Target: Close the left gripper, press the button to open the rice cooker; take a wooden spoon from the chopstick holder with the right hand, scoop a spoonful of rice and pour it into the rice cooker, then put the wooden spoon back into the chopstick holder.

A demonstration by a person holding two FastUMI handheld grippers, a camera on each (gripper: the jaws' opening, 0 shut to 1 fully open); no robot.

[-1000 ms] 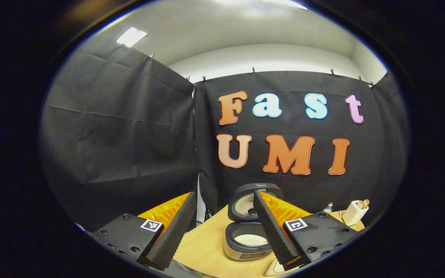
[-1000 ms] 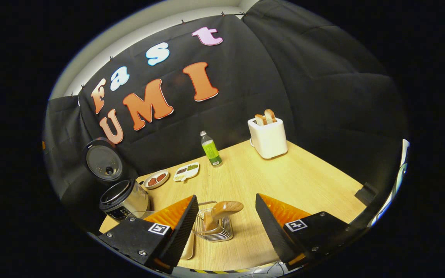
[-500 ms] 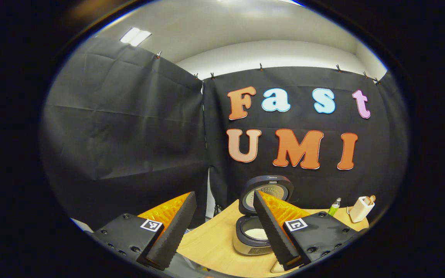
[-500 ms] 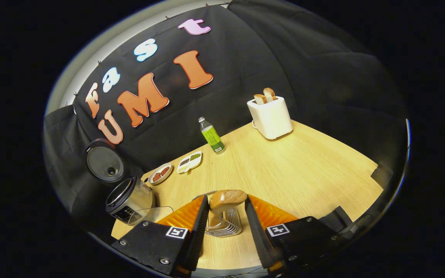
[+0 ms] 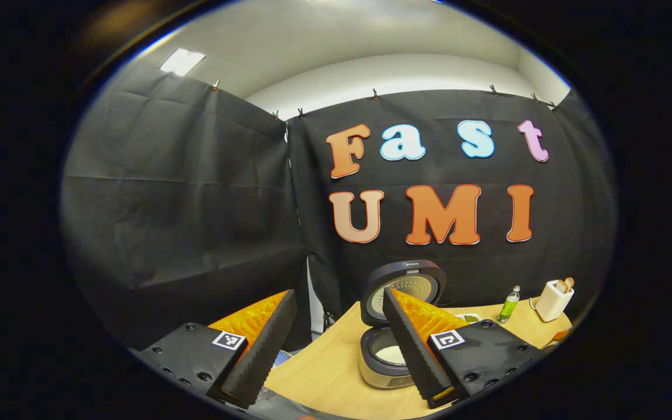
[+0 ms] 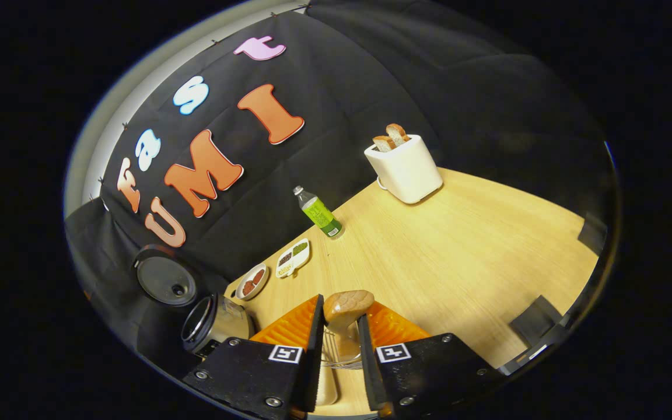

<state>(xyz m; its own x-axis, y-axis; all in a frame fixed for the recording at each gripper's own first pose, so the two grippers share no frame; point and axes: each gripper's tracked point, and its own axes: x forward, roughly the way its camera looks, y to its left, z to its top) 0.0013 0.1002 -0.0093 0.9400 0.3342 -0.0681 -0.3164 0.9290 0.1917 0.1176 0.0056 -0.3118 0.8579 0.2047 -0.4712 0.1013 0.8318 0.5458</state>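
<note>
Looking along the left gripper (image 5: 336, 344), its fingers stand wide apart and hold nothing; the rice cooker (image 5: 391, 356) sits ahead on the table (image 5: 324, 373), lid up, white rice in the pot.

From the right gripper view, the right gripper (image 6: 339, 344) has its fingers narrowed around the wooden spoon (image 6: 345, 309); contact on both sides looks likely. The spoon's long axis runs upward out of the wire chopstick holder (image 6: 336, 353), so extraction calls for a pull along that axis. The right gripper is the nearer one.

Rice cooker (image 5: 391, 356) stands lid-up, white rice inside; wooden spoon (image 6: 345, 308) upright in wire chopstick holder (image 6: 336, 353).
</note>
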